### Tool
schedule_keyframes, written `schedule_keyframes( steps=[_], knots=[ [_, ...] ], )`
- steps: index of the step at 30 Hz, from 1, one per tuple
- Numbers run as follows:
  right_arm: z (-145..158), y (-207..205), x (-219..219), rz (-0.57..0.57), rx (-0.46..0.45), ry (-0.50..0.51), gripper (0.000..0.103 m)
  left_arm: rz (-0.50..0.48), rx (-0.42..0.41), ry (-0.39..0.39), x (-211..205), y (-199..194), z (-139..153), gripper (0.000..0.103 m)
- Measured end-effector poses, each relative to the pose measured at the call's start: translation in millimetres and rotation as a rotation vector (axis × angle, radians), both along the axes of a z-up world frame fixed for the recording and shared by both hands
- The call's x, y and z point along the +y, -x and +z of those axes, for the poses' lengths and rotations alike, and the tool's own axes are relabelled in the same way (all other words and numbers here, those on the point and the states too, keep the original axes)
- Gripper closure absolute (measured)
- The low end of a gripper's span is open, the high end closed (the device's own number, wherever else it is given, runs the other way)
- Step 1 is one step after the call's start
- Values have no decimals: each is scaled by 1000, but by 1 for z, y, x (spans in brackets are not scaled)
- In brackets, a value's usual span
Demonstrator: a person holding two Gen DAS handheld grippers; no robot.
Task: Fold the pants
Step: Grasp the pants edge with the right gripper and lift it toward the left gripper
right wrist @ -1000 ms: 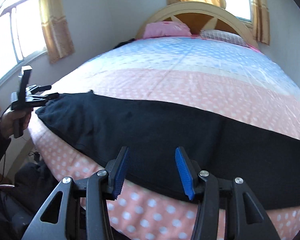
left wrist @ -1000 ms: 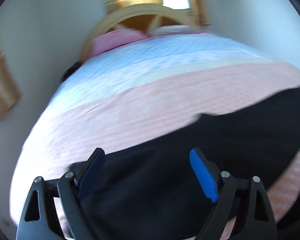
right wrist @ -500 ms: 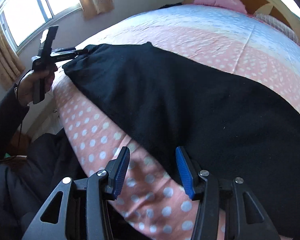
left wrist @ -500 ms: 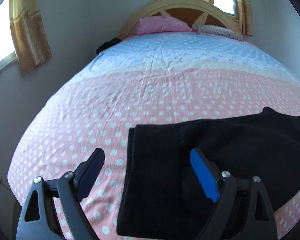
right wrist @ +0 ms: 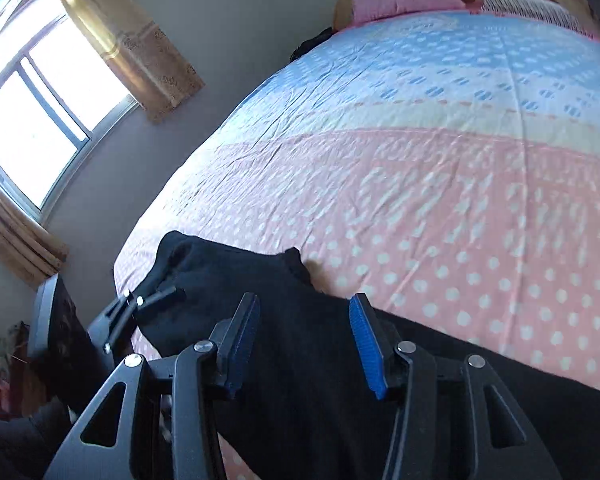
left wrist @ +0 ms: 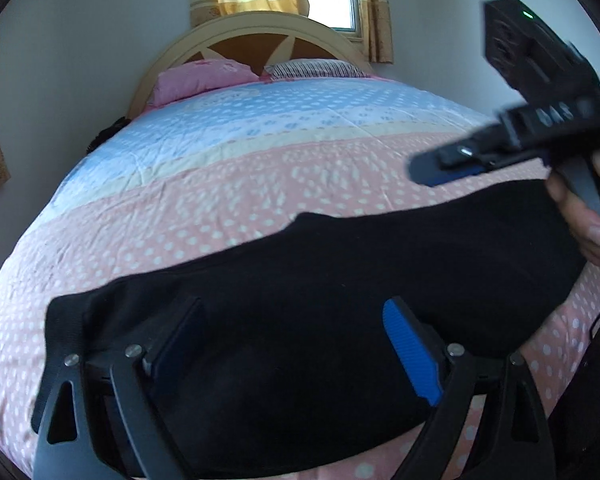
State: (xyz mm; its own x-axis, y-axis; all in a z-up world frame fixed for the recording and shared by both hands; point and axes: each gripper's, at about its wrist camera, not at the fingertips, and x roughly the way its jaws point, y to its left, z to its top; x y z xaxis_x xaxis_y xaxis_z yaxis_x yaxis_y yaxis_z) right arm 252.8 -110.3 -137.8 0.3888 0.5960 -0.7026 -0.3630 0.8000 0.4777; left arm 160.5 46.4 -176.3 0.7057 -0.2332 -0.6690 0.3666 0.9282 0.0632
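Observation:
Black pants point(left wrist: 320, 292) lie flat across the near edge of the bed and also show in the right wrist view point(right wrist: 300, 360). My left gripper point(left wrist: 292, 344) is open, its blue-padded fingers spread over the cloth near its left end. My right gripper point(right wrist: 304, 340) is open and empty just above the pants. It also shows in the left wrist view point(left wrist: 452, 168), held in a hand above the cloth's right part. The left gripper shows small in the right wrist view point(right wrist: 152, 300) at the pants' left end.
The bed cover point(left wrist: 260, 184) is pink with white dots near me and blue further back. Two pillows point(left wrist: 204, 80) lie by the curved headboard point(left wrist: 260, 36). A curtained window point(right wrist: 40, 100) is on the left wall. The bed's left edge point(right wrist: 140, 240) drops off.
Both grippers have swung over the pants and stayed open. The right gripper moved left towards the pants' left end and now shows in the left wrist view.

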Motion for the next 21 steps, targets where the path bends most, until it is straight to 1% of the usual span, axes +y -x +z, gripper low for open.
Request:
schedule_keyframes(
  steps=[2, 4, 5, 6, 7, 8, 9, 10, 12, 13, 14, 15, 18, 19, 21],
  knots=[
    [-13, -19, 15, -4, 55, -31, 54, -13, 40, -42, -6, 1, -14, 10],
    [-30, -40, 27, -22, 135, -56, 54, -16, 57, -2, -1, 2, -16, 10],
    [-38, -50, 30, -33, 167, -64, 56, -21, 83, 16, 1, -1, -15, 9],
    [-46, -57, 33, -34, 200, -78, 66, -24, 104, 30, 4, -4, -16, 7],
    [-54, -64, 37, -18, 241, -98, 72, -32, 113, 41, 7, -3, -15, 6],
    [-58, -67, 40, -10, 264, -114, 83, -47, 112, 39, 7, -2, -16, 5],
    [-59, -68, 43, 2, 281, -133, 87, -59, 109, 26, 5, 1, -16, 3],
    [-60, -67, 46, 21, 301, -158, 87, -65, 106, 19, 3, 2, -16, 2],
    [-59, -66, 49, 29, 329, -202, 92, -73, 110, 28, 4, 5, -15, 2],
    [-54, -64, 49, 26, 331, -225, 93, -79, 114, 35, 5, 5, -15, 1],
    [-47, -62, 50, 28, 312, -232, 94, -85, 114, 38, 5, 6, -14, 1],
    [-37, -59, 53, 34, 283, -230, 94, -88, 111, 40, 5, 8, -14, 0],
    [-6, -46, 54, 30, 159, -220, 96, -88, 103, 39, 4, 10, -14, 0],
    [-3, -46, 52, 10, 127, -196, 98, -87, 102, 39, 3, 11, -14, 0],
    [-14, -55, 47, -39, 127, -130, 99, -85, 97, 32, 0, 10, -15, 0]
  ],
)
